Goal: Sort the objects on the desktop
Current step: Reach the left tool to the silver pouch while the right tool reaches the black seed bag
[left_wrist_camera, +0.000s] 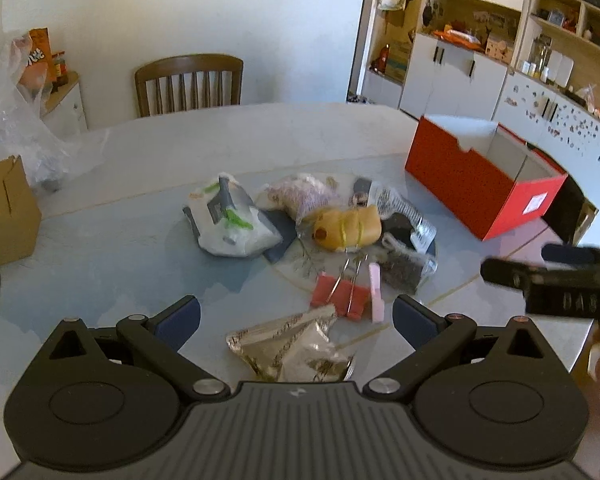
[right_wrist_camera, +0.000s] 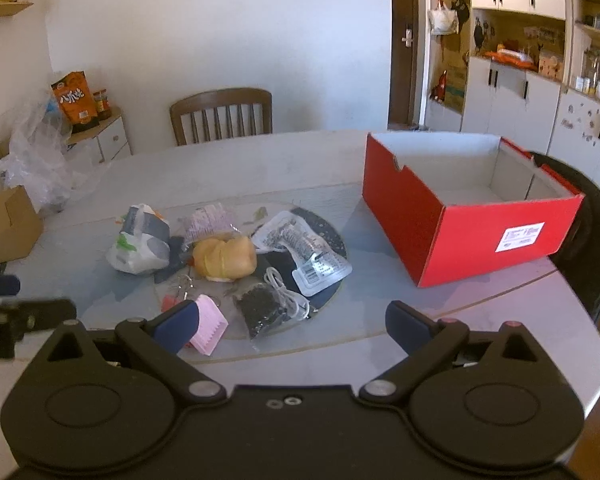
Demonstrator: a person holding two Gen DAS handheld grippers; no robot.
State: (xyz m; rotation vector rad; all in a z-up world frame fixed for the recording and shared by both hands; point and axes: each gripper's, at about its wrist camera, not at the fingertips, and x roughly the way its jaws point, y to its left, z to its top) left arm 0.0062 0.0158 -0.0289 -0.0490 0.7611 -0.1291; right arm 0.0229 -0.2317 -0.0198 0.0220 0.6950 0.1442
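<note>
A pile of small objects lies on the round table's glass turntable (right_wrist_camera: 332,236): a yellow plush toy (left_wrist_camera: 348,227) (right_wrist_camera: 225,258), a white bag with grey and green parts (left_wrist_camera: 232,216) (right_wrist_camera: 140,246), a red binder clip (left_wrist_camera: 340,296), a pink comb (right_wrist_camera: 208,328), a dark bag with a white cable (right_wrist_camera: 266,306), and a silver foil packet (left_wrist_camera: 288,348). An open red box (left_wrist_camera: 484,178) (right_wrist_camera: 468,204) stands at the right, empty. My left gripper (left_wrist_camera: 296,320) is open above the foil packet. My right gripper (right_wrist_camera: 292,326) is open in front of the pile and shows in the left wrist view (left_wrist_camera: 548,276).
A wooden chair (right_wrist_camera: 222,116) stands behind the table. A cardboard box (left_wrist_camera: 4,216) and a clear plastic bag (left_wrist_camera: 24,120) sit at the left edge. Cabinets and shelves (right_wrist_camera: 512,80) line the right wall.
</note>
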